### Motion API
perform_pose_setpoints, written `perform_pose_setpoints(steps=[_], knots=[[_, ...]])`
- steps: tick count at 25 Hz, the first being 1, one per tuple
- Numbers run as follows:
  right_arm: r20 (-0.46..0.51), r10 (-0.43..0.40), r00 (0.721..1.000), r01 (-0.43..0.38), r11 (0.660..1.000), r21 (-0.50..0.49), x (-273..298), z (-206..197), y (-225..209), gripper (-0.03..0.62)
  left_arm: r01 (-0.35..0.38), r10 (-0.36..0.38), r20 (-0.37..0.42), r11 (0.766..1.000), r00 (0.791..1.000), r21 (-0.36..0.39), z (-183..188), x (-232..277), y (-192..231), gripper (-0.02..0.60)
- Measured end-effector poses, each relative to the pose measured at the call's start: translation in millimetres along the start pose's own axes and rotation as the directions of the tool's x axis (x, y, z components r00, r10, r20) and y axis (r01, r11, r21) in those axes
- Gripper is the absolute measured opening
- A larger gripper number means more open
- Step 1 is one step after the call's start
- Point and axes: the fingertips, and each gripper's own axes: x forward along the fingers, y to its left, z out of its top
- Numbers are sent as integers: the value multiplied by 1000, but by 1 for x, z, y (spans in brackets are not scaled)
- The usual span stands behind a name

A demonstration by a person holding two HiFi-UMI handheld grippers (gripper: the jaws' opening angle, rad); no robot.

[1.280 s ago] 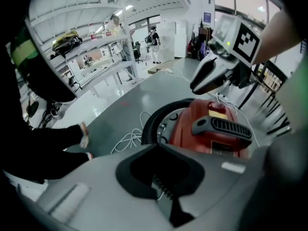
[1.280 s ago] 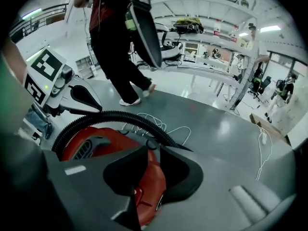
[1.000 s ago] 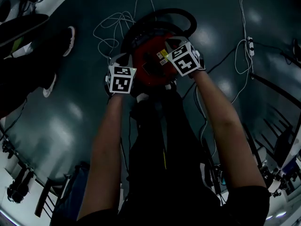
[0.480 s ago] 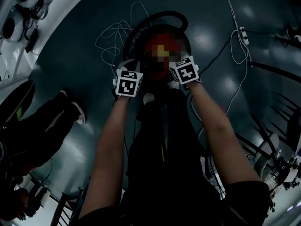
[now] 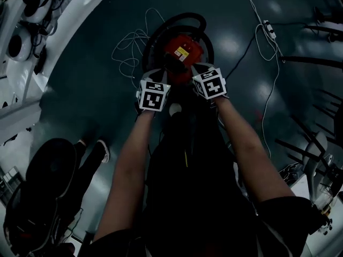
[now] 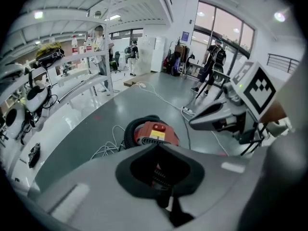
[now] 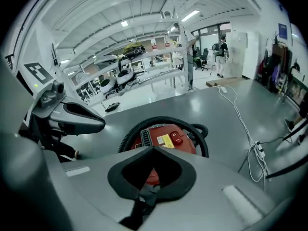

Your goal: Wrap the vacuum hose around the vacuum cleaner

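I am holding my left gripper (image 5: 154,94) and my right gripper (image 5: 209,83) side by side above the vacuum cleaner (image 5: 182,53). Both pairs of jaws are sitting pressed together with nothing pinched between them. Through each one I am only seeing the red body beyond.

What is worrying me is the hose (image 5: 199,20). Nothing is pinning it, so I am judging that the springy, ribbed coil could relax and slide off the machine. That seems most likely at the far loop, which is bulging out beyond the body. If I am reaching in with shut jaws, I am risking nudging the coil rather than catching it. The white cord (image 5: 127,46) is lying in loose loops on the floor (image 5: 91,84) just beside the vacuum, on the left as I am looking down. It could be snagging the hose or my feet if I am stepping closer.

The vacuum cleaner is standing on the grey floor right in front of me, beneath and beyond the 2 grippers. It is looking like a round red canister with a yellow label and a red button on top. The black hose is running around it in a ring, hugging the near sides and standing off at the far end.
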Motion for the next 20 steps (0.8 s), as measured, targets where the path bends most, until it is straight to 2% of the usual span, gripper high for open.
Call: perform_pose_setpoints(steps=[7, 13, 15, 20], knots=[[42, -56, 998, 50, 989, 140, -60, -24, 32, -3, 14, -14, 15, 1000, 1000, -26, -20, -47, -24, 9], [36, -90, 995, 75, 950, 303, -92, -44, 46, -5, 50, -50, 0, 999, 999, -1, -29, -77, -49, 9], [38, -93, 995, 76, 945, 319, -102, -46, 50, -5, 52, -52, 0, 999, 999, -2, -30, -84, -53, 9], [34, -80, 996, 67, 956, 284, -123, -56, 62, -5, 49, -49, -19, 998, 999, -32, -36, -96, -63, 9]])
